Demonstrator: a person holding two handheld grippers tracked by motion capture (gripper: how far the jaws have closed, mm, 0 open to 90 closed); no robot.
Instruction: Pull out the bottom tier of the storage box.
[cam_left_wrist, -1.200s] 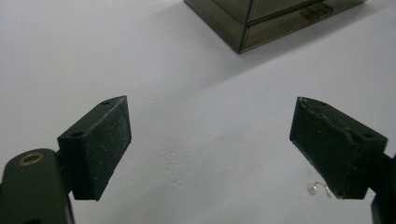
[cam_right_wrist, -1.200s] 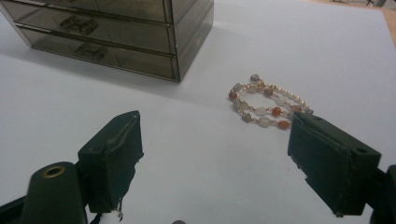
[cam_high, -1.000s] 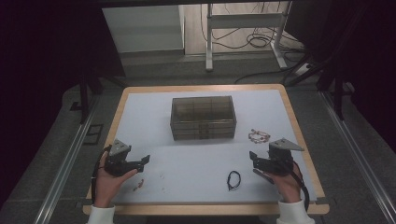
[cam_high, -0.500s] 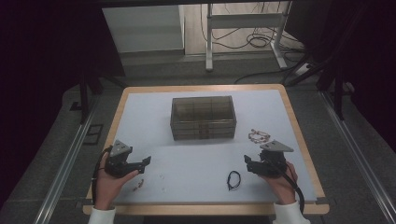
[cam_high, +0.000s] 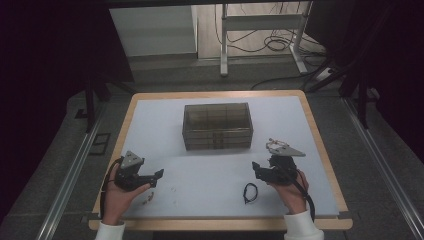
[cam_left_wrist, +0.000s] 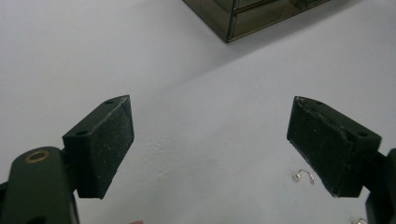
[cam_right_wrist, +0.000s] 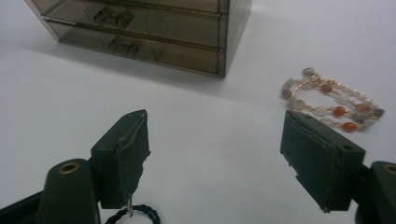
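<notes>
Both grippers rest low on the table (cam_high: 150, 115) near its front edge, jaws spread wide and holding nothing, likely poised to gather the jewellery. The right gripper (cam_high: 258, 169) sits just behind the dark cord loop (cam_high: 249, 192), which lies flat, its longer axis running front to back. The bead bracelet (cam_right_wrist: 331, 102) lies by the right edge; the drawer box (cam_high: 216, 126) stands mid-table. Small earrings (cam_left_wrist: 303, 176) lie beside the left gripper (cam_high: 156, 176).

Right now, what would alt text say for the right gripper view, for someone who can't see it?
Two black jaws of the right gripper stand wide open over a white table, holding nothing. A beaded bracelet lies ahead to the right, a smoky drawer box stands behind, and a dark braided loop lies by the left jaw.
</notes>
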